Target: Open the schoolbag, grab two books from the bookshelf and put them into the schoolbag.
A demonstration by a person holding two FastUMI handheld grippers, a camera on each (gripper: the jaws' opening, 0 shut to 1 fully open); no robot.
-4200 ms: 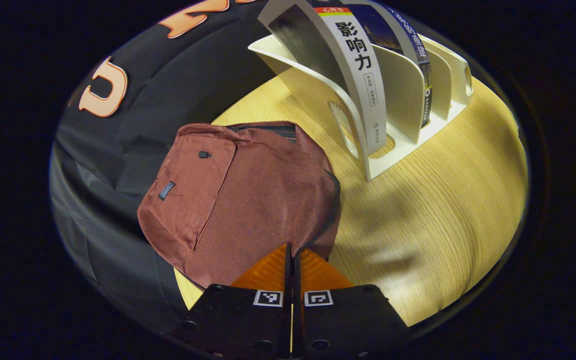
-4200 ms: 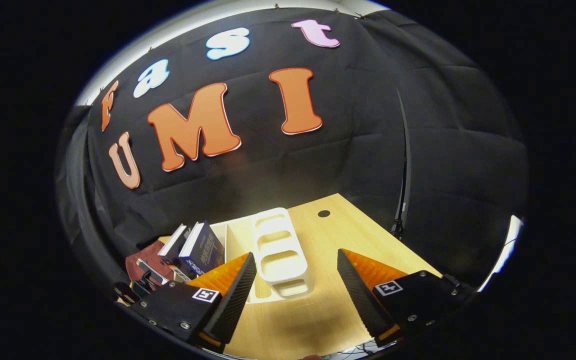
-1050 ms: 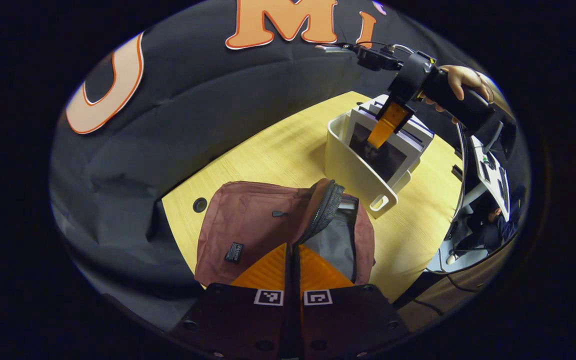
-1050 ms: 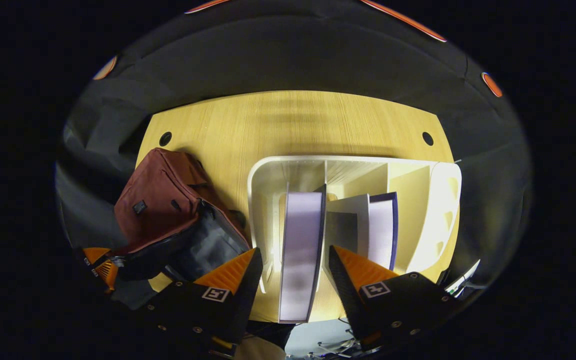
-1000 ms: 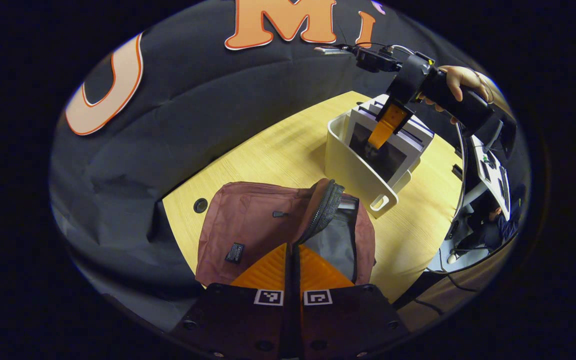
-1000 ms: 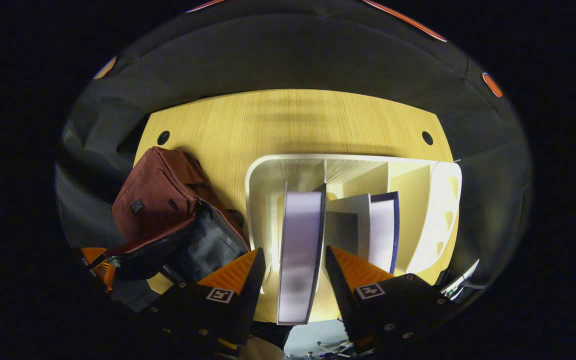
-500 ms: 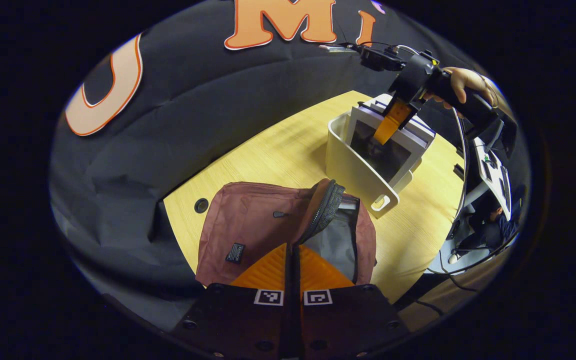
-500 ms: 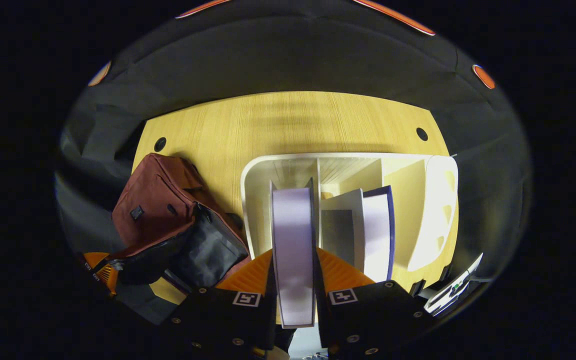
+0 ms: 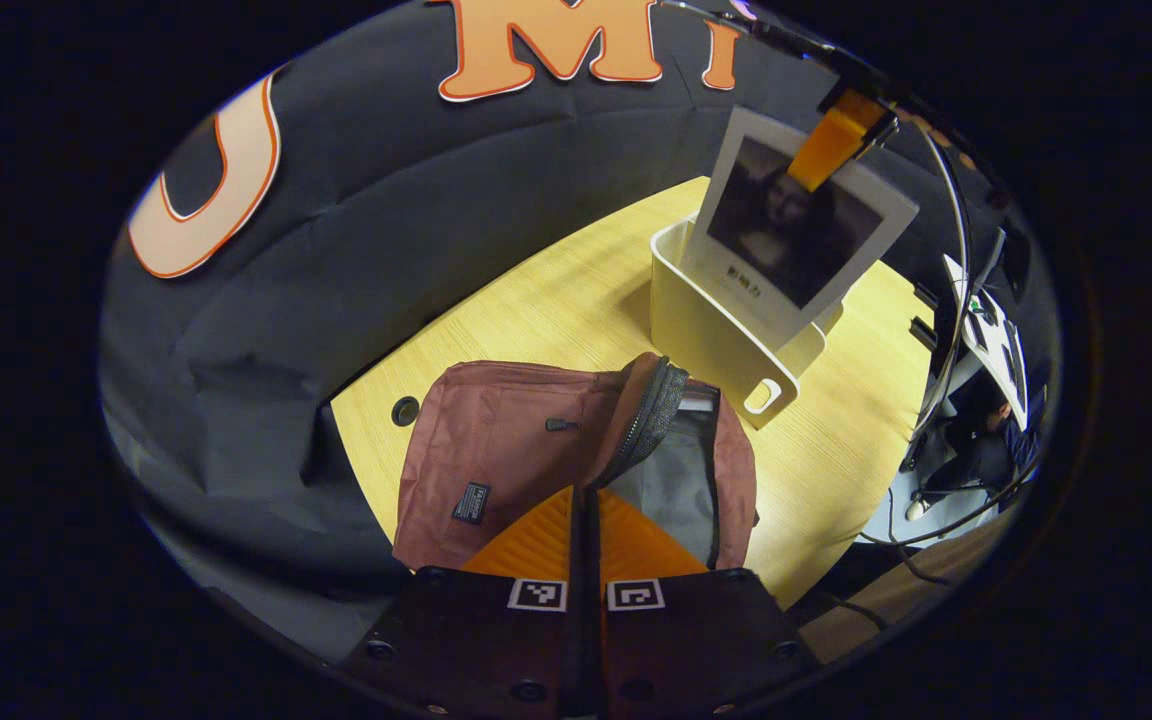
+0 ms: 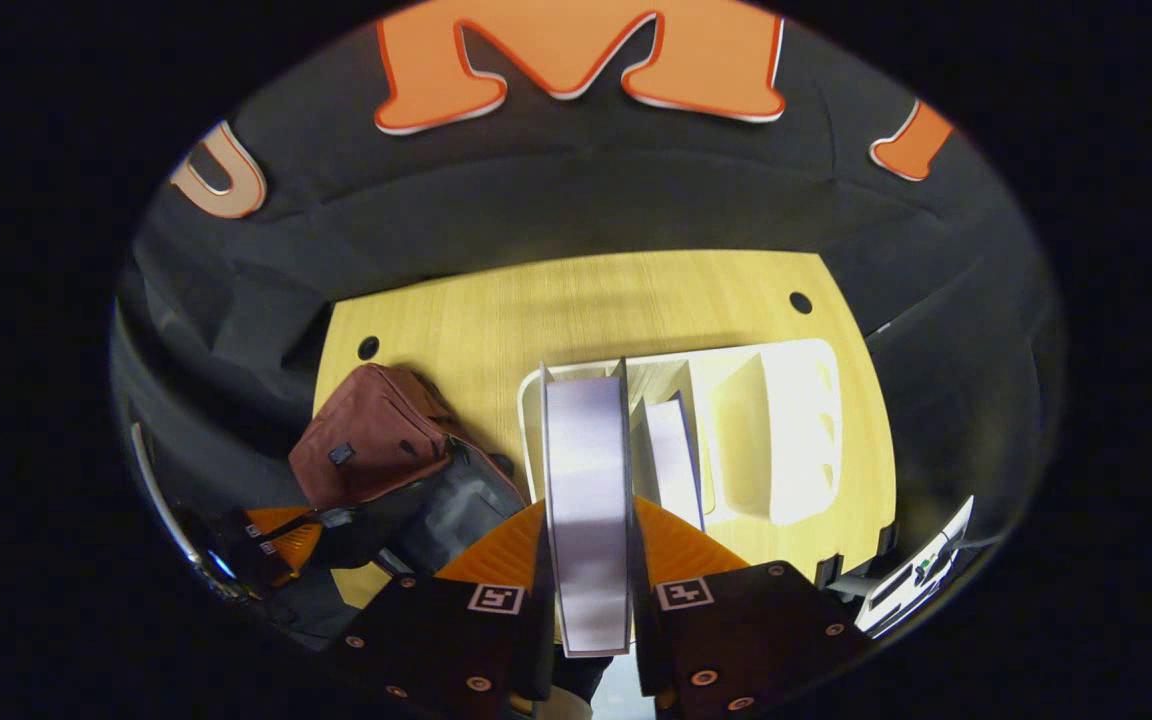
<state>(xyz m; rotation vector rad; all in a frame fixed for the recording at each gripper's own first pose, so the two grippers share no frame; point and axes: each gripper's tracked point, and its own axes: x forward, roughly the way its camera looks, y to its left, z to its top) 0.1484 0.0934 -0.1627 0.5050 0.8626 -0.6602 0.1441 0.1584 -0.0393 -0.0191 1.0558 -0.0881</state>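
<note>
Up above the desk [image 10: 496,310], the right tool [image 10: 588,560] grips a book [image 10: 586,490] by its upper edge, both fingers pressed flat against its two covers, with the pale block of pages facing the camera in the right gripper view. In the left gripper view the same book [image 9: 798,225] hangs in the air over the near end of the white bookshelf [image 9: 706,320], its lower corner low beside the shelf's rim, its cover showing a dark portrait picture inside a pale border; the right tool [image 9: 836,140] pinches it at the top edge. A second book [image 10: 674,460] stands in a slot of the bookshelf [image 10: 786,430], just to the right of the lifted one. The left tool [image 9: 584,530] is clenched, its fingers pressed together on the edge of the schoolbag [image 9: 516,450] at the zip opening, and it holds the flap so that the grey lining inside shows. The reddish-brown schoolbag [image 10: 376,440] lies on the left part of the desk, near the bookshelf but apart from it, with its mouth turned toward the shelf. In the right gripper view the left tool [image 10: 281,540] shows at the bag's near end.
</note>
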